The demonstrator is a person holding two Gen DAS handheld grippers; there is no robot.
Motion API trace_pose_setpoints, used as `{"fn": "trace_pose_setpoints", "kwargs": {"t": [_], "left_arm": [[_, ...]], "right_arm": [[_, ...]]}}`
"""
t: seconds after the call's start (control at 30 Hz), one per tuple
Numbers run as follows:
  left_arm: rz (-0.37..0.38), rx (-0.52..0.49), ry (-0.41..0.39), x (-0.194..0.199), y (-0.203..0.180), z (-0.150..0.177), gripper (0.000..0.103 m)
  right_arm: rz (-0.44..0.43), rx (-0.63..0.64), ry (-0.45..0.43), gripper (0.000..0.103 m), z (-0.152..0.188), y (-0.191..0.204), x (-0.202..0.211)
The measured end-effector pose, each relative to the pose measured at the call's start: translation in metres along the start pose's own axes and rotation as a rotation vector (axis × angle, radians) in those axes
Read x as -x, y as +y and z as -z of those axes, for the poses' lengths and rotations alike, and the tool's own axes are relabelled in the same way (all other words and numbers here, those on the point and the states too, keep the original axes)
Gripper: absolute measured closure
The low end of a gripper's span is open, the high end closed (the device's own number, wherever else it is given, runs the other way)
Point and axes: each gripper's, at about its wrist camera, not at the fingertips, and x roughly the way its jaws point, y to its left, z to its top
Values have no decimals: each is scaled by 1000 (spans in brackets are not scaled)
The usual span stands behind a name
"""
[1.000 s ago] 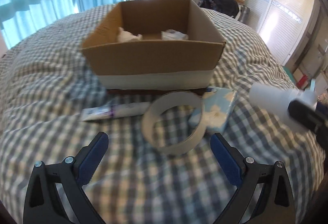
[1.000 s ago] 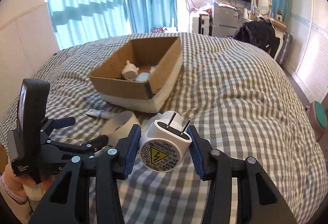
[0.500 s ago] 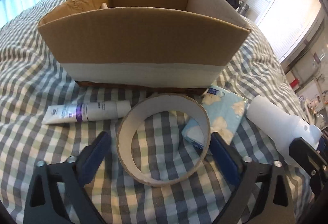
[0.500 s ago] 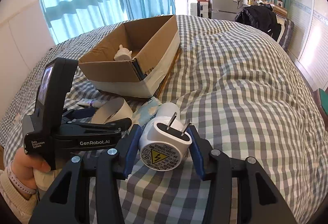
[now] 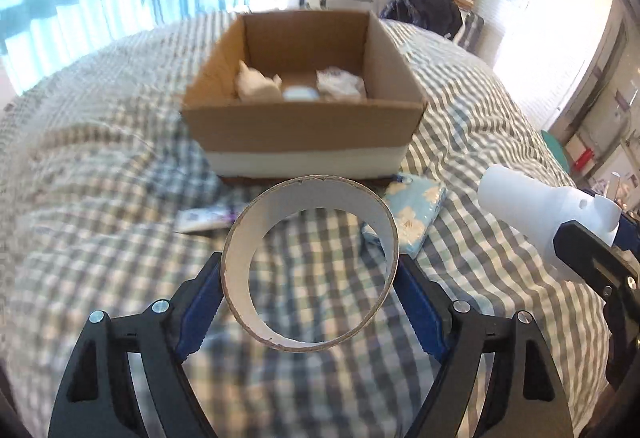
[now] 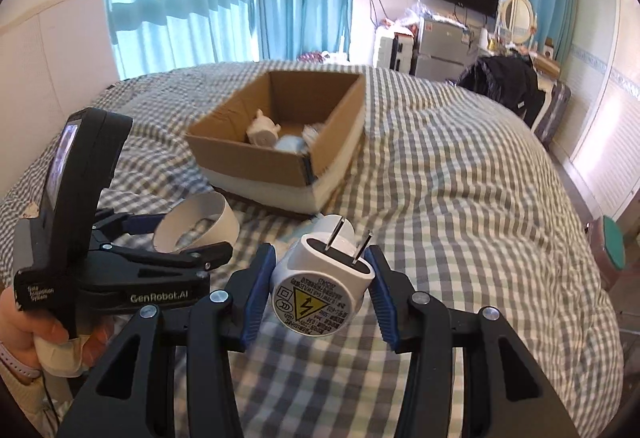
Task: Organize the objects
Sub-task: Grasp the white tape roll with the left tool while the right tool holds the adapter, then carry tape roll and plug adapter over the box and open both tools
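Note:
A white-lined cardboard ring hangs above the checked bed between the blue pads of my left gripper. The jaws are closing on it and the pads press its sides. In the right wrist view the same ring sits in the left gripper, which a hand holds. My right gripper is shut on a white plug adapter, prongs pointing up; that adapter also shows at the right of the left wrist view. An open cardboard box stands ahead with a few white items inside.
A white tube and a blue floral tissue pack lie on the checked bedspread just in front of the box. The bed falls away to the right, with furniture and a wardrobe beyond. Blue curtains hang behind the box.
The left gripper dropped over the ring, closed its pads on it and lifted it off the bed, backing away from the box. The right gripper kept hold of the adapter and shifted slightly.

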Motion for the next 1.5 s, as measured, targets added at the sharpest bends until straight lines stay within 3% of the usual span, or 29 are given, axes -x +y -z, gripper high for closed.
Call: {"fn": "trace_pose_setpoints", "kwargs": {"t": [0.4,0.67,0.73,0.83,1.1,1.27,1.5], "left_arm": [[-61,20,-200,96,20,-19,18],[-101,-10,-293,120,34,-74,18],[-137,-3,-299,115,42,-94,18],[-131,10,-299,102,52,-121,18],[-162,-44,-241,31,58,-185,18],[-117,-82,-221,-20,52,-196,18],[-61,-93,-143,-84,44,-196,18]], "right_arm": [[-45,99,-107,57,-30,40,46],[-35,172,-239,57,-89,54,57],[-30,186,-272,57,-107,56,53],[-27,186,-292,57,-132,55,38],[-54,105,-234,57,-191,32,-30],[-71,37,-219,57,-211,13,-84],[-80,5,-118,57,-210,-5,-168]]}}
